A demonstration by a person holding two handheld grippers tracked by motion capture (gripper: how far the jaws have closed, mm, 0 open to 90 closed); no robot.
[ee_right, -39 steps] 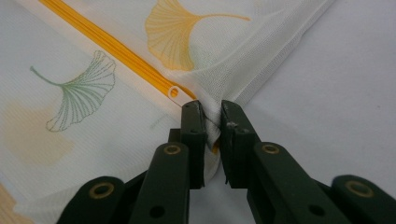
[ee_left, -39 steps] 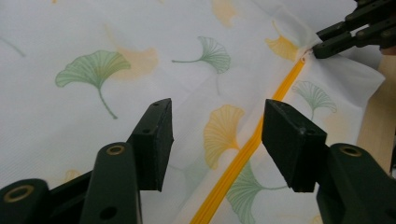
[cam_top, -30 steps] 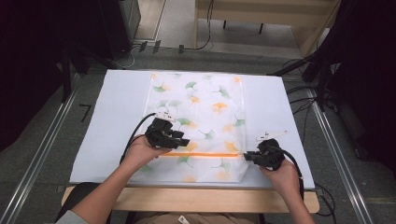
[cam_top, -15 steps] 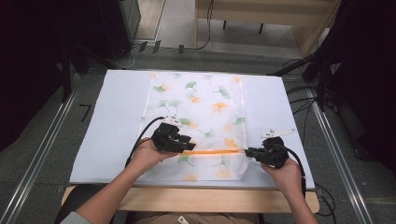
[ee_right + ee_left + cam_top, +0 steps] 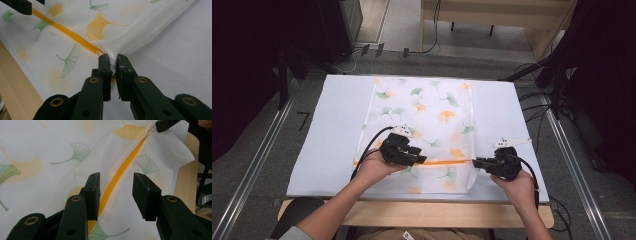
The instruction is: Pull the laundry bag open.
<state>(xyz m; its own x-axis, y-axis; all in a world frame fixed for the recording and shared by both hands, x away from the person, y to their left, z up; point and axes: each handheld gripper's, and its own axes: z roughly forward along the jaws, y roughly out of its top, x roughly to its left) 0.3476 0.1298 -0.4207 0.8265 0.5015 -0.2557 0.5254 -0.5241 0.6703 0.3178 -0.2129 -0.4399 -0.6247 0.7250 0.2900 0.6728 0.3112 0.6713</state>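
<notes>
A white mesh bag (image 5: 427, 115) printed with ginkgo leaves lies flat on the table, an orange zipper (image 5: 444, 162) running across its near end. My left gripper (image 5: 419, 159) hovers over the zipper's middle, open. Seen from the left gripper view, the zipper (image 5: 120, 173) runs under the gap between the jaws of the left gripper (image 5: 116, 188), close to the left jaw, and nothing is pinched. My right gripper (image 5: 476, 162) is at the bag's right edge. In the right gripper view the right gripper (image 5: 112, 62) is shut on the bunched mesh where the zipper (image 5: 67, 32) ends.
A white cover (image 5: 332, 125) lies under the bag, and the wooden table edge (image 5: 437, 212) runs along the near side. Cables trail from both grippers and across the floor at right (image 5: 532, 100). Metal rails (image 5: 257, 165) flank the table.
My left gripper has slid to the right along the zipper, closer to the right gripper. The right gripper has kept its pinch on the bag's edge in place.
</notes>
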